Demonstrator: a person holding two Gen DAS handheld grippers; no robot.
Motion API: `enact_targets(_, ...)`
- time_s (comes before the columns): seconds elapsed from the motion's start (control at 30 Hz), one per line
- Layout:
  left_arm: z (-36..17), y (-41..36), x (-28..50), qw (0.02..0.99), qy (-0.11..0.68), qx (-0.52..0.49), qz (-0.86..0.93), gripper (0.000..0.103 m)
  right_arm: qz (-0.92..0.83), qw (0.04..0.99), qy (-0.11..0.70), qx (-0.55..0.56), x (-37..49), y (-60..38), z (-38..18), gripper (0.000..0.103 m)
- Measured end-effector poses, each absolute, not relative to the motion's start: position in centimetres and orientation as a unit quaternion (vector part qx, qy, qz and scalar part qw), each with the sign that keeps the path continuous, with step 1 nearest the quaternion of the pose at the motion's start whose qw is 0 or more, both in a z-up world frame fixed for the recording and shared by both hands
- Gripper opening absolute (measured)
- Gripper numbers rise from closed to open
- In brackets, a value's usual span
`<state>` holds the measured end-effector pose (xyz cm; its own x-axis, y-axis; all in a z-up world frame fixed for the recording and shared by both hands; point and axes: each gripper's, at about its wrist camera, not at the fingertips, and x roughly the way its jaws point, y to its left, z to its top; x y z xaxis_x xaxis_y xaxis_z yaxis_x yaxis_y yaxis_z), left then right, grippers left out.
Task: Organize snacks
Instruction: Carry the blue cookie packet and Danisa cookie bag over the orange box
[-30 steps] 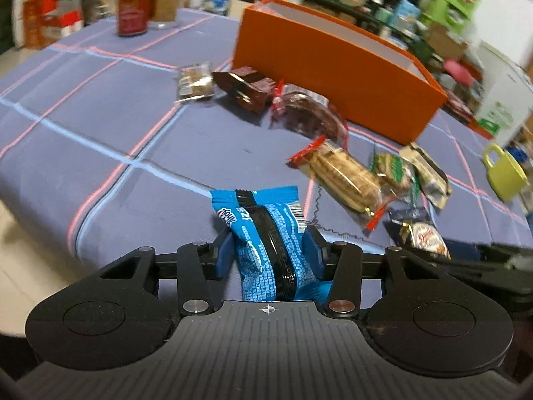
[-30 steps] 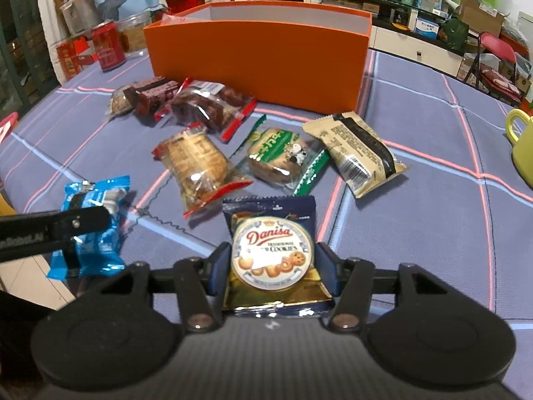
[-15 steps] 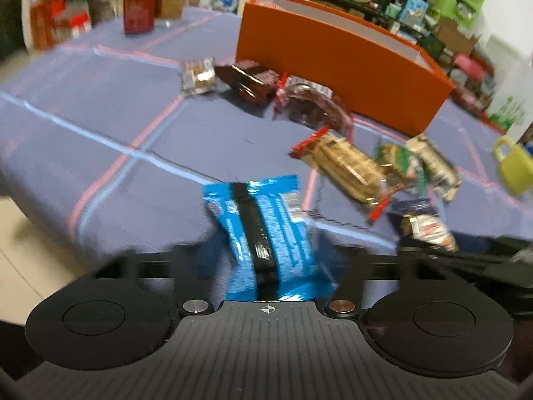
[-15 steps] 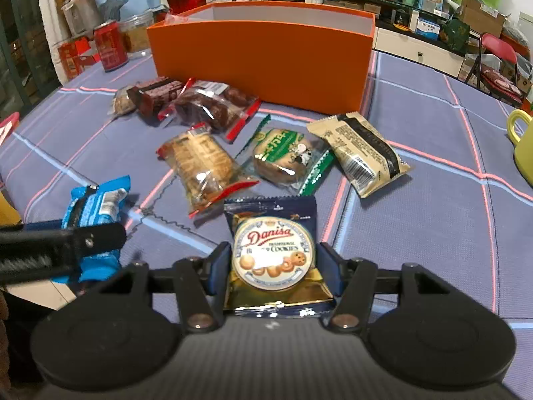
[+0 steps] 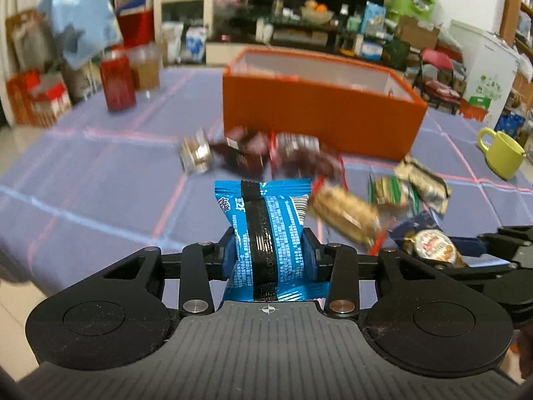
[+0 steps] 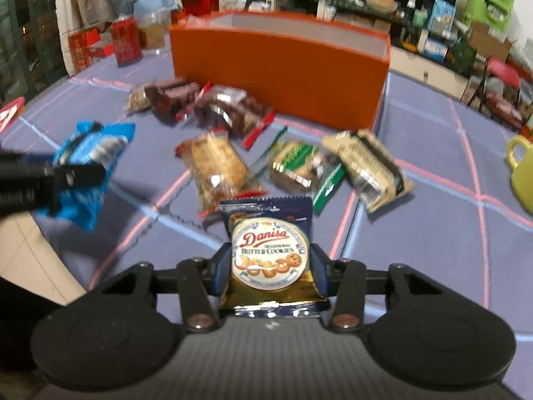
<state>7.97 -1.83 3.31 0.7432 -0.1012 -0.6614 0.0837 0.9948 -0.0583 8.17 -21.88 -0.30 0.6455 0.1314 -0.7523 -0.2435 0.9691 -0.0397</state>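
Jaws of both grippers are clamped on packets, the left gripper (image 5: 269, 253) on a blue wafer packet (image 5: 266, 230), the right gripper (image 6: 269, 266) on a cookie packet (image 6: 270, 256), both raised near the table's near edge; judged mid-carry, next needing transport over the far orange box (image 6: 279, 63) and release.

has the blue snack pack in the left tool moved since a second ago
Yes. In the right wrist view the blue snack pack, clamped in the left tool, has risen up and away, toward the orange box.
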Motion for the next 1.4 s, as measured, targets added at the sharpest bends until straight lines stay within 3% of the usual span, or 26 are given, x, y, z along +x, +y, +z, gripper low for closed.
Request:
enact_targets(0.37,4.6,-3.2,13.6,0.94,0.331,0.057,-0.059,0.036,0.057,0.942,0.32,-0.082,6.6,-22.4,3.3,0.048)
enact_targets(0.57,3.3,-2.7,15.6,0.928,0.366,0.042,-0.057,0.036,0.055,0.937,0.332,-0.088,7.3,-22.1,2.8,0.048)
enact_targets(1.23,3.1,-2.5,15.3,0.925,0.373,0.045,-0.058,0.036,0.051,0.938,0.336,-0.067,8.0,-21.7,3.0,0.049)
enact_targets(1.4,5.4,-2.3,14.8,0.932,0.351,0.035,-0.08,0.036,0.059,0.944,0.32,-0.058,7.8,-21.8,4.2,0.049)
